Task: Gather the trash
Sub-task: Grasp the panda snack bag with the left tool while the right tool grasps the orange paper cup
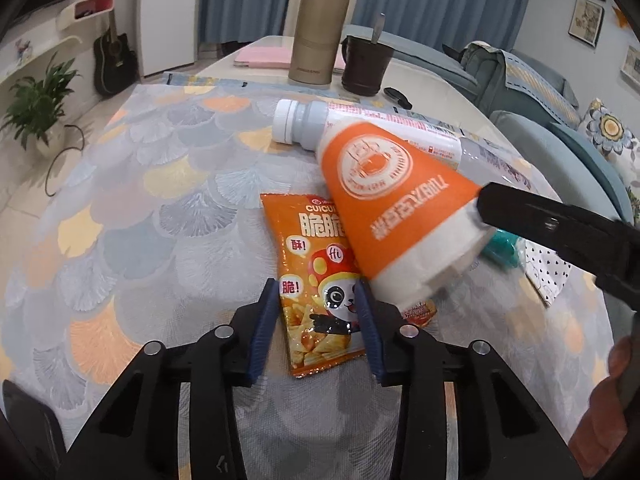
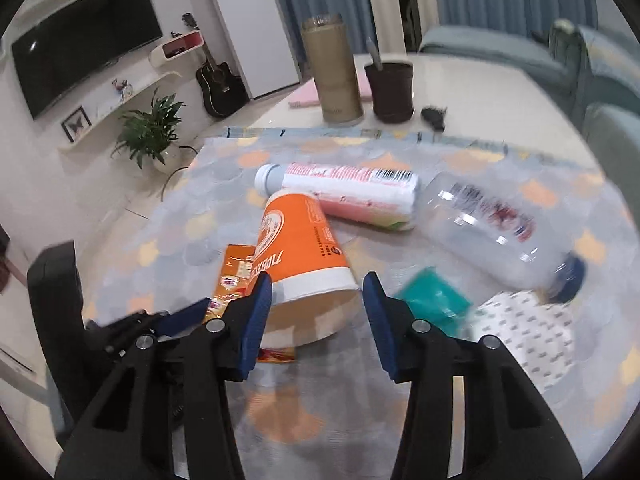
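The paper cup [image 2: 306, 264] lies tipped on its side on the patterned tablecloth [image 1: 132, 208], its orange body resting across the upper part of the snack bag [image 1: 320, 292] and its narrow base up against the white-capped bottle [image 2: 340, 194]; its long axis runs from that base, farther up the table, down to the open white rim, which faces the right gripper [image 2: 318, 300]. That gripper is spread wide and holds nothing; the left-hand blue pad [image 2: 260, 300] sits against the cup's rim while the other pad stands just clear of it, so the mouth of the cup lies between the fingers, offset to the left. In the left wrist view the same tool comes in from the right as a black finger touching the rim, though whether it presses or only brushes it cannot be told. The left gripper [image 1: 318, 316] is also released, its jaws apart on either side of the lower half of the snack bag, near it but with no grip taken. The right hand looks the nearer one to the cup, and the coming move seems to turn on closing across the rim, square to the cup's length; a loose pinch on so light a wall could crush it or let it roll. A clear plastic bottle [image 2: 496, 224] lies well to the right, with a teal scrap [image 2: 434, 300] and a spotted cloth [image 2: 528, 340] nearby.
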Demonstrator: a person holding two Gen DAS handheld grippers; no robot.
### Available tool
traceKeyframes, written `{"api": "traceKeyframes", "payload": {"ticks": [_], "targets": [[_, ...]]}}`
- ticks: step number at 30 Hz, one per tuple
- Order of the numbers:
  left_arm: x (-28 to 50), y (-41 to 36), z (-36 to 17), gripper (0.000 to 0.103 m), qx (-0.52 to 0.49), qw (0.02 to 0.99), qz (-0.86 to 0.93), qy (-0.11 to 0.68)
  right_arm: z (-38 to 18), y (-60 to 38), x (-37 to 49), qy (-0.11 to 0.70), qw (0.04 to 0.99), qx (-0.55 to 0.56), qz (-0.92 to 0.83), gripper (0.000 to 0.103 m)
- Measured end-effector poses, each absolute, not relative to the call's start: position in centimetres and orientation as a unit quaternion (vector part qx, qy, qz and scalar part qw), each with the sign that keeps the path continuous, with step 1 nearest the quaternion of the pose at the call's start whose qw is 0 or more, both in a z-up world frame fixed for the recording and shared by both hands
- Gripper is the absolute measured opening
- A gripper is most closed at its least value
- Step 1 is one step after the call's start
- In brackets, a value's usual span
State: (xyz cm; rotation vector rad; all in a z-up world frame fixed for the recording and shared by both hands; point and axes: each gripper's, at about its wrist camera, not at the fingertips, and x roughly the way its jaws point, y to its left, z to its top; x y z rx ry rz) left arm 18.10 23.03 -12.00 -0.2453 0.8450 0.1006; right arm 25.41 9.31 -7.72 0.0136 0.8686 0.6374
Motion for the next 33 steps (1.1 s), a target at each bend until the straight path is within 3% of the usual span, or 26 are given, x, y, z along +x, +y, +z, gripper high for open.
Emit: {"api": "traceKeyframes", "payload": {"ticks": [4,6,8,14,22,25,29,33], "targets": [[18.0,23.2,-12.0,0.029,-0.129,0.904,0.042,0.406,-8.6,9.4,26.8,0.433,0.849,0.041,0.299,0.047],[18.0,23.0,-12.1,0.026,-0.128,0.903,0.036,0.408,-8.9,9.1,27.3,0.439,0.846,0.052,0.300,0.066],[18.0,23.0,-12.1,0.025,-0.130,0.903,0.034,0.408,-9.3,8.9,27.7,0.445,0.842,0.065,0.297,0.078],[18.0,23.0,-12.2,0.025,-0.128,0.903,0.033,0.408,-11.0,8.8,28.8,0.466,0.827,0.094,0.300,0.079],[18.0,23.1,-12.2,0.023,-0.134,0.903,0.030,0.406,-11.7,11.7,30.3,0.481,0.827,0.064,0.283,0.092],[18.0,23.4,-12.4,0.010,-0.146,0.902,0.019,0.407,-12.3,12.5,30.3,0.487,0.827,0.048,0.276,0.092],[17.9,23.1,-12.4,0.005,-0.146,0.902,0.006,0.407,-12.3,12.5,29.7,0.482,0.830,0.040,0.276,0.082],[17.6,22.9,-12.2,0.001,-0.149,0.906,-0.014,0.397,-12.1,11.4,29.0,0.482,0.831,0.051,0.274,0.052]]}}
